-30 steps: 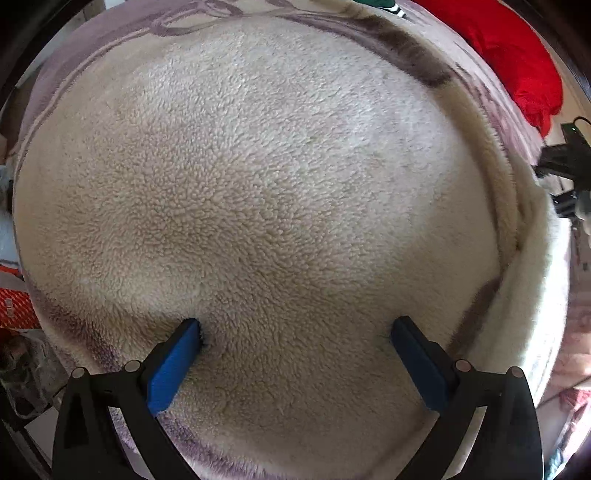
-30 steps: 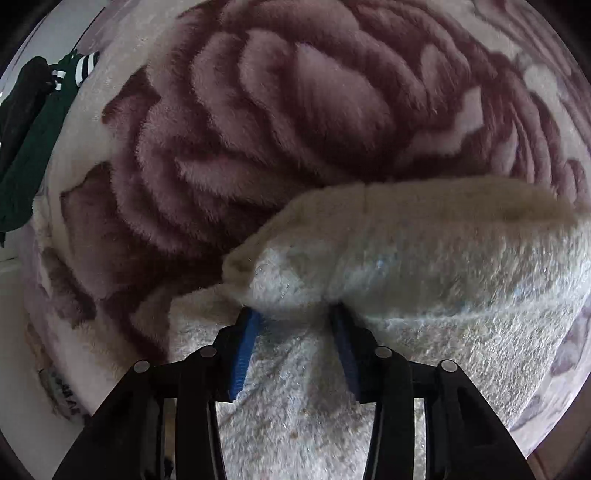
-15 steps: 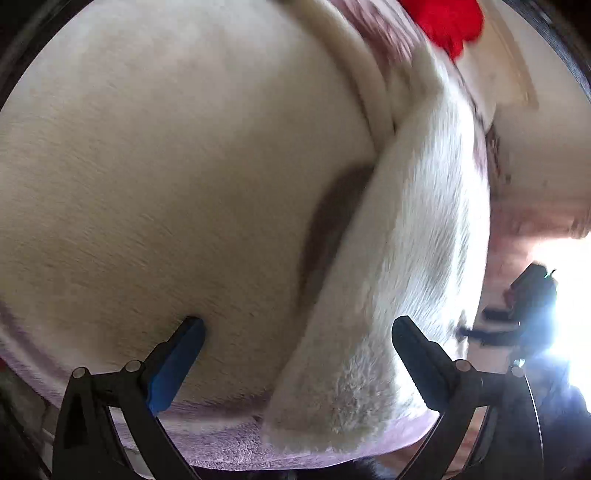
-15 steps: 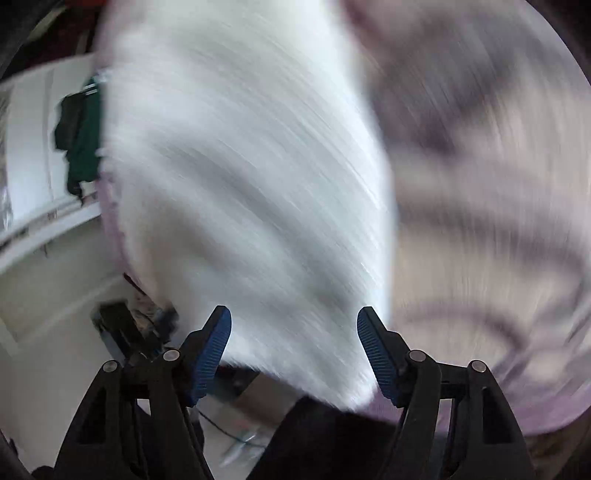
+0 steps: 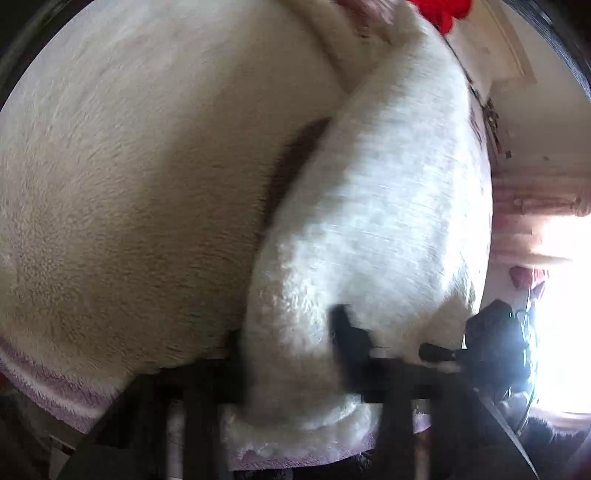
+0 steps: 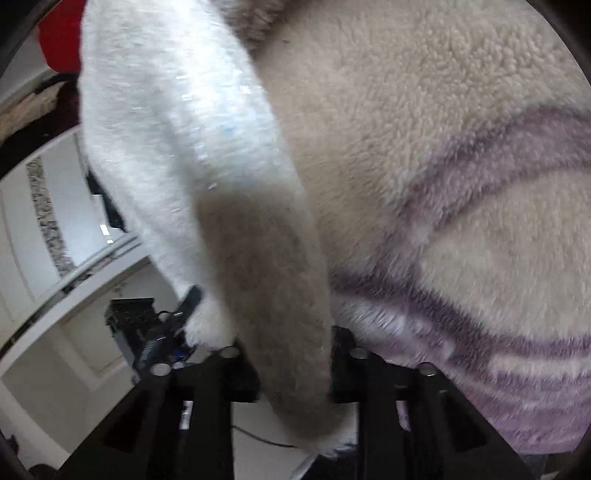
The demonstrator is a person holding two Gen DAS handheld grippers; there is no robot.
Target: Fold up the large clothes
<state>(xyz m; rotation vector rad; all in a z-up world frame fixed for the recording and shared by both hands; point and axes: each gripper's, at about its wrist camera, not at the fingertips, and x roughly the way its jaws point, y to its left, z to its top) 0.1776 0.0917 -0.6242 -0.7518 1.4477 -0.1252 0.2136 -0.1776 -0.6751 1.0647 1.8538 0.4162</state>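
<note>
A large white fuzzy garment (image 5: pixel 376 229) hangs in a long fold between both grippers, over a cream fleece blanket (image 5: pixel 140 177) with purple patterns. My left gripper (image 5: pixel 291 347) is shut on the garment's lower edge; the fabric bulges around the dark fingers and hides most of them. In the right wrist view the same garment (image 6: pixel 177 122) runs from the upper left down into my right gripper (image 6: pixel 291 354), which is shut on it. The right gripper shows at the left gripper's right (image 5: pixel 491 343), and the left gripper shows at the lower left of the right wrist view (image 6: pixel 162 332).
The cream and purple blanket (image 6: pixel 461 184) covers the surface under the garment. A red cloth (image 5: pixel 443 11) lies at the far top. White room walls and a door frame (image 6: pixel 44 258) show at the left. A bright window (image 5: pixel 554 295) glares at the right.
Both grippers were open half a second ago and have closed on the white garment's edge. The garment has swung between them and now hangs as a raised fold.
</note>
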